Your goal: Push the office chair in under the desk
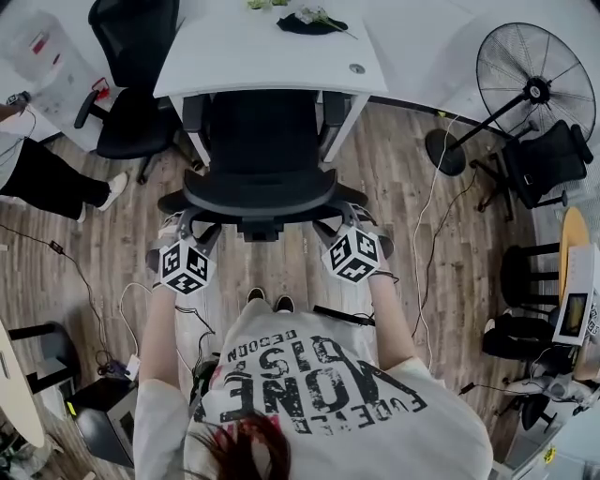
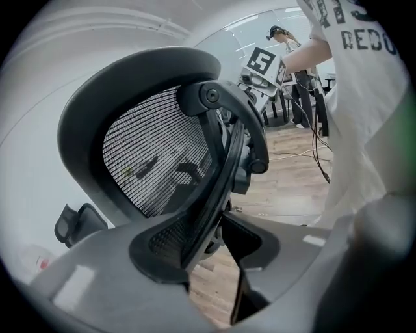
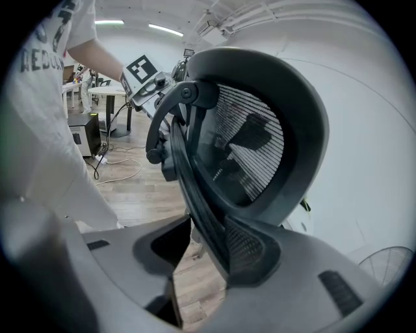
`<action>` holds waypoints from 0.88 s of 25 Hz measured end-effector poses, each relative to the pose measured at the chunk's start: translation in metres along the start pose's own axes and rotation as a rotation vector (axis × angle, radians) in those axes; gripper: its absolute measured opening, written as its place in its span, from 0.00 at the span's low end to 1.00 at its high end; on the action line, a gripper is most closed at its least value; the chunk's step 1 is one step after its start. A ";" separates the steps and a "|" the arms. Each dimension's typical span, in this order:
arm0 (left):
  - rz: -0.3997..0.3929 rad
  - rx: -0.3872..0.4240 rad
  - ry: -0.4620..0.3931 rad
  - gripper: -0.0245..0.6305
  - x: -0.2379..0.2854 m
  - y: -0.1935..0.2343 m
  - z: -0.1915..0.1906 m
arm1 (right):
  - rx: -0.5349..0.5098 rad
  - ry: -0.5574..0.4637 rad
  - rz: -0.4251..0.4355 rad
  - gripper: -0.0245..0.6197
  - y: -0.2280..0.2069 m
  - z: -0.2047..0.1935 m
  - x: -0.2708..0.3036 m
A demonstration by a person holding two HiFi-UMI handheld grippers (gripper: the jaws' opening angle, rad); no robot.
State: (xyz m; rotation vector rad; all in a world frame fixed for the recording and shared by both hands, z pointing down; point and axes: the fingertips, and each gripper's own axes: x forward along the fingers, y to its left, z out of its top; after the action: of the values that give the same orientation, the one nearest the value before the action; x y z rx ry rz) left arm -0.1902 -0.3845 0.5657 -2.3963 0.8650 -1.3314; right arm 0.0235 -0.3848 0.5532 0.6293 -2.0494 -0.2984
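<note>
Two claws gripped one black office chair (image 1: pixel 261 141) by its mesh backrest. The left claw (image 2: pixel 218 224) was clamped on the backrest's left edge and the right claw (image 3: pixel 194 229) on its right edge. Each had its jaws set wide, with the curved rim filling the space between their tips. The chair stood straight ahead of the claws. Its front part lay under the white desk (image 1: pixel 234 56), and its backrest stood clear of the desk's near edge, touching both claws. From the left claw's own camera, the right claw's marker cube showed past the far side of the backrest. Beyond the claws, on the far part of the desk, lay a dark item with some greenery (image 1: pixel 309 21), too small to identify. Ahead and left of the left claw, a second black chair (image 1: pixel 131 84) stood beside the desk. Farther left was a bystander's leg (image 1: pixel 47 178) in dark trousers with a light shoe. Ahead and well to the right of the right claw, a standing fan (image 1: pixel 534 89) rose from a round base, with more dark chairs near it. Behind the claws, the operator's bare forearms led back to a pale printed T-shirt (image 1: pixel 319 384), and two shoes (image 1: pixel 269 302) rested on the wooden floor (image 1: pixel 84 253) between the arms. Thin cables (image 1: pixel 427 216) trailed over that floor on either side of the claws.
</note>
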 end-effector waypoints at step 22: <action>0.017 0.008 -0.003 0.30 0.018 0.022 0.004 | -0.003 0.011 -0.036 0.29 -0.025 -0.001 0.017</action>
State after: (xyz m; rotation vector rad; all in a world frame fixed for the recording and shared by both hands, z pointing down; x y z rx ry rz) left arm -0.1877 -0.4135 0.5650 -2.3795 0.8752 -1.3222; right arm 0.0255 -0.4151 0.5546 0.6649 -2.0290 -0.3182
